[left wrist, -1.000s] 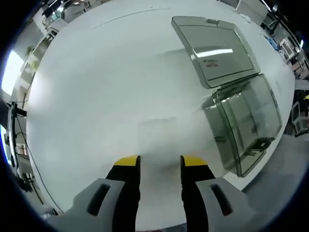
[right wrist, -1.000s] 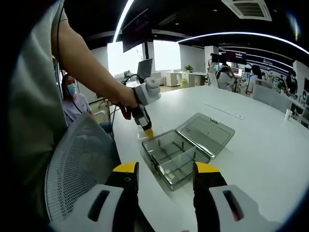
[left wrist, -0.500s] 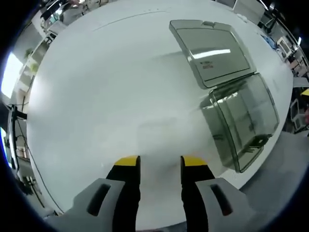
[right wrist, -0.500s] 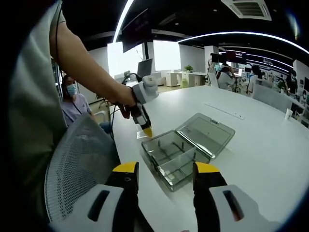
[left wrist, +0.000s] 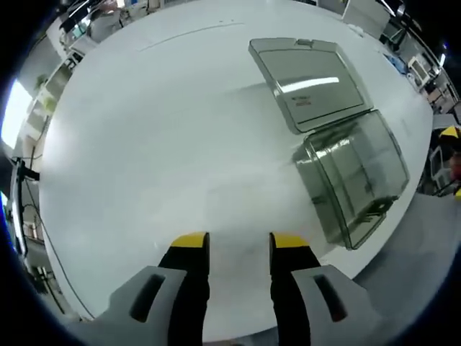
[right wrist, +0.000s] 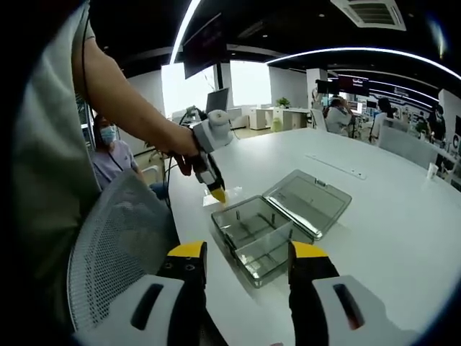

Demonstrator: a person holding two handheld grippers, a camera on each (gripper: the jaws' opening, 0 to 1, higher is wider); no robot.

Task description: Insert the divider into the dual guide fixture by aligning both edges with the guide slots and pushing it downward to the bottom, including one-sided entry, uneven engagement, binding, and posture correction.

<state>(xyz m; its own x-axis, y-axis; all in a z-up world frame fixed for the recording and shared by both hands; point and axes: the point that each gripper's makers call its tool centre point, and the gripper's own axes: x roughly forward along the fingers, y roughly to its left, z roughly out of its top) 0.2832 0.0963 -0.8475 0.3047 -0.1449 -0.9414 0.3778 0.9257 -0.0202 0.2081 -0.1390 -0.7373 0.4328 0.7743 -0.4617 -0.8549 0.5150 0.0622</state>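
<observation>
A clear grey box, the guide fixture (left wrist: 353, 176), stands near the table's edge with its lid (left wrist: 310, 79) folded open beyond it. A faint, see-through flat divider (left wrist: 234, 202) lies on the white table just ahead of my left gripper (left wrist: 238, 245), which is open and empty above the table. In the right gripper view the box (right wrist: 252, 234) and its lid (right wrist: 310, 198) sit ahead of my right gripper (right wrist: 247, 252), open and held back off the table's edge. There a person's hand holds the left gripper (right wrist: 216, 193), tips down beside the box's far left corner.
The white table (left wrist: 158, 122) stretches wide to the left of the box. A grey mesh chair back (right wrist: 119, 245) stands close on the left of the right gripper. A seated person (right wrist: 108, 148) and office desks are far behind.
The left gripper has drifted a little, so the box and lid sit slightly further left in its view. In the right gripper view it has risen slightly. Both grippers stay open.
</observation>
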